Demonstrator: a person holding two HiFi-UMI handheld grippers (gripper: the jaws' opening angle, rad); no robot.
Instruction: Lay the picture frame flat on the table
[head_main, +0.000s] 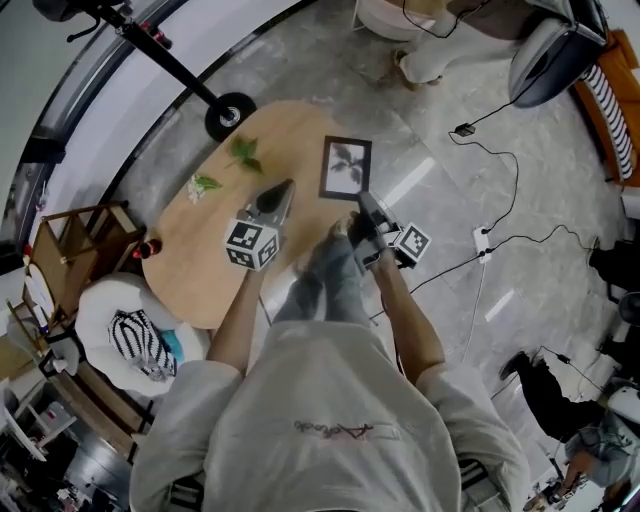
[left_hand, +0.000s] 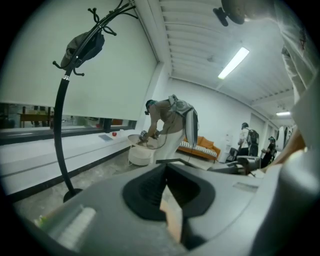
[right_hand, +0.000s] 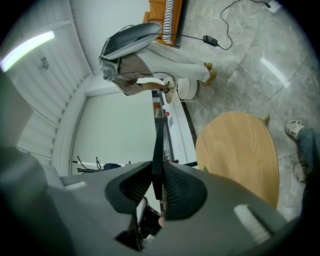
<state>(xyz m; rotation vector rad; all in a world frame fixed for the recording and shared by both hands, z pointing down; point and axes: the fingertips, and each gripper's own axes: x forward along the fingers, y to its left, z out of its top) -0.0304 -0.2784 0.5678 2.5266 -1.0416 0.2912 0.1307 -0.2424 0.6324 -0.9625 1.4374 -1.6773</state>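
The picture frame (head_main: 346, 167) is dark-edged with a plant print, and its face is turned up toward the head view. It lies over the far right part of the oval wooden table (head_main: 200, 260). I cannot tell whether it touches the tabletop. My right gripper (head_main: 362, 200) is shut on the frame's near edge. In the right gripper view the frame (right_hand: 159, 145) shows edge-on as a thin dark strip pinched between the pads of the right gripper (right_hand: 159, 185). My left gripper (head_main: 287, 187) hovers over the table just left of the frame. The jaws of the left gripper (left_hand: 167, 172) are together and hold nothing.
Green leaf sprigs (head_main: 243, 152) and a white flower (head_main: 202, 185) lie on the table's far left. A coat stand base (head_main: 229, 115) sits on the floor beyond. A white armchair (head_main: 130, 335) stands at near left. Cables and a power strip (head_main: 482, 240) lie on the floor at right.
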